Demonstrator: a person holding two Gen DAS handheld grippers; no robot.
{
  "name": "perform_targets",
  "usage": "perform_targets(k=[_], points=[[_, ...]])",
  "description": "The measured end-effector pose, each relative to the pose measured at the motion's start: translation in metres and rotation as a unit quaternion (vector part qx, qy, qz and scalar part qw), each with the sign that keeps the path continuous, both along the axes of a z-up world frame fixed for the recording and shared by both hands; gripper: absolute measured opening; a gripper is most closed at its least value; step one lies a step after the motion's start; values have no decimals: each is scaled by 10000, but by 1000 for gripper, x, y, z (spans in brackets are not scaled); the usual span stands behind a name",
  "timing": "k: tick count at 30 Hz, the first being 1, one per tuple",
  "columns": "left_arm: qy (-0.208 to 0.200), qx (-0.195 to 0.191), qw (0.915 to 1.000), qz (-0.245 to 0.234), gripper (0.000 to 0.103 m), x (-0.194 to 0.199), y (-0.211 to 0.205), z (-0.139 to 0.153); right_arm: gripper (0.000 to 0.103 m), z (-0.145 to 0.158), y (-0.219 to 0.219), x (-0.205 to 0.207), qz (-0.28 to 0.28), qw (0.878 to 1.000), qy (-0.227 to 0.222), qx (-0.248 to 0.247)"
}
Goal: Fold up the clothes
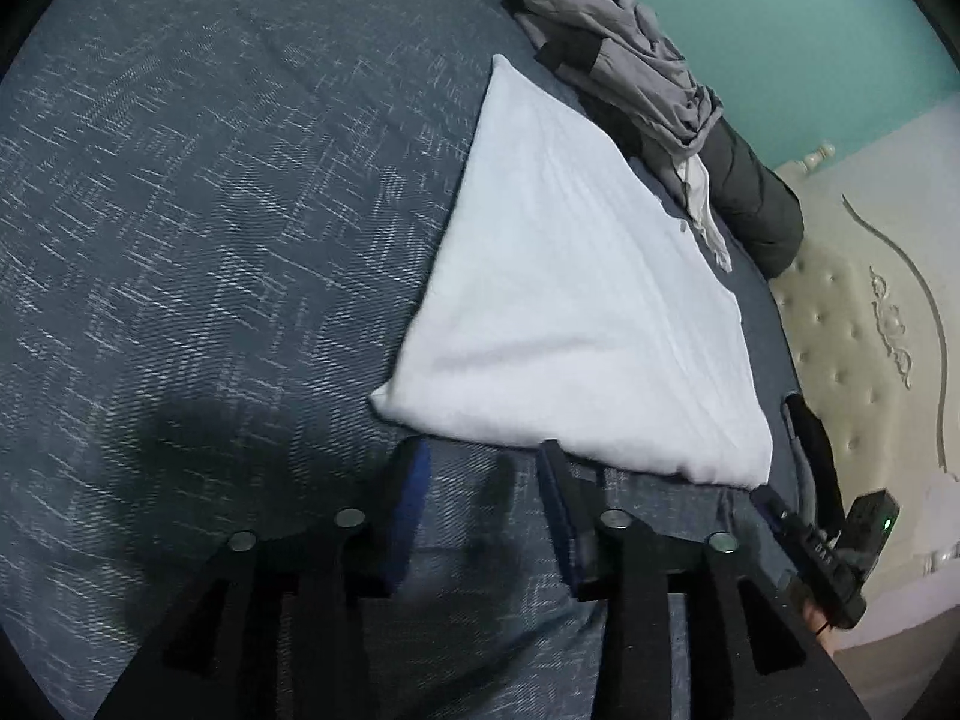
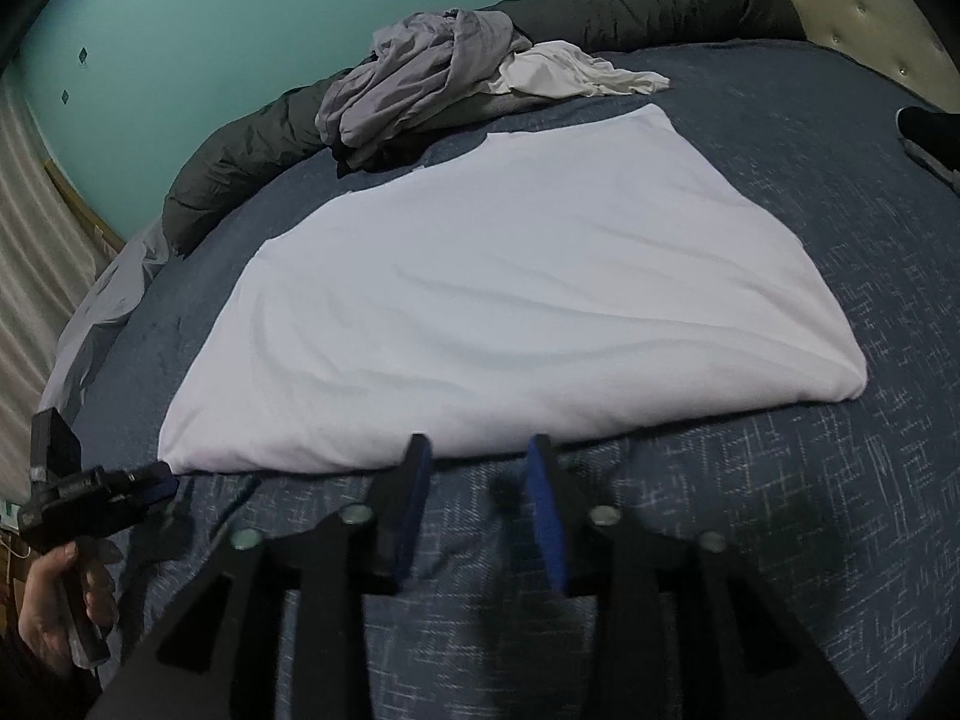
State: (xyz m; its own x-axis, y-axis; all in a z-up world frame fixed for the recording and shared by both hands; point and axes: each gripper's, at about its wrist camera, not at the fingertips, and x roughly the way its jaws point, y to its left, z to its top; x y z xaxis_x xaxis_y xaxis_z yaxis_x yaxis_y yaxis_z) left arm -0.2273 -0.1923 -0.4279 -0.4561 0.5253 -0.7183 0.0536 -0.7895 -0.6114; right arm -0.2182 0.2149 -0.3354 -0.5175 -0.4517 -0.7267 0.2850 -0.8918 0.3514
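On the blue bedspread (image 1: 180, 240), in the left wrist view, we see the white garment (image 1: 576, 312) lying flat and partly folded, a long wedge running from about 12 o'clock down to 4 o'clock. Our left gripper (image 1: 483, 462) hovers just short of its near edge, jaws apart and holding nothing. We judge they stand open so that they can slide over the hem for the next fold. At 4 o'clock the right gripper (image 1: 774, 495) touches the garment's near corner; from here we cannot tell whether it pinches the cloth. Beyond the garment, at 1 o'clock, a heap of grey clothes (image 1: 636, 60) rests against a dark rolled quilt (image 1: 750, 180), probably set aside so that the working area stays free. A tufted headboard (image 1: 852, 324) shows at 3 o'clock.

In the right wrist view, the same white garment (image 2: 510, 300) spreads across the middle, smooth with a few soft ripples, its folded edge toward us. The right gripper (image 2: 477, 450) is open at 6 o'clock, its fingertips at the near edge with no cloth between them. At 8 o'clock the left gripper (image 2: 156, 477) meets the garment's left corner. The two tools seem placed at opposite ends of one edge, we think, so that the edge can be lifted evenly. The grey clothes (image 2: 414, 90) wait at 12 o'clock, apart from the garment.
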Motion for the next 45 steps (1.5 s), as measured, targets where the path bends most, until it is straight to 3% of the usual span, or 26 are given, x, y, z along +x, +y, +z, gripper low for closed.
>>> perform_targets(k=[2,8,17,25,26,28,29,30,38,45], points=[[-1,125,9999,105,54,-1,-1,-1,42,-4,5,1,-40,10000,-35,-69],[51,199,9985,498,54,2,-5,1,42,-12,15,-1,-133,9992,-142,-340],[178,782,9897,1183,54,0,-30,-9,42,-14,22,0,-171,9974,-169,-672],[318,674,9897,1226,52,-12,-23,-8,42,-15,24,-1,-163,9964,-208,-805],[336,652,9902,1190,49,-13,-21,-8,42,-15,24,-1,-161,9963,-212,-812],[341,585,9916,1105,31,-15,-17,-8,42,-16,24,-2,-156,9962,-218,-825],[340,606,9921,1049,17,-17,-15,-8,42,-16,24,-2,-152,9962,-220,-832],[342,620,9925,1001,14,-19,-14,-9,42,-16,23,-2,-157,9961,-221,-840],[598,650,9925,841,9,-20,-8,5,42,-13,31,-4,-227,9948,-207,-972],[777,598,9929,672,9,-35,16,37,42,-2,56,-10,-482,9921,-76,-1156]])
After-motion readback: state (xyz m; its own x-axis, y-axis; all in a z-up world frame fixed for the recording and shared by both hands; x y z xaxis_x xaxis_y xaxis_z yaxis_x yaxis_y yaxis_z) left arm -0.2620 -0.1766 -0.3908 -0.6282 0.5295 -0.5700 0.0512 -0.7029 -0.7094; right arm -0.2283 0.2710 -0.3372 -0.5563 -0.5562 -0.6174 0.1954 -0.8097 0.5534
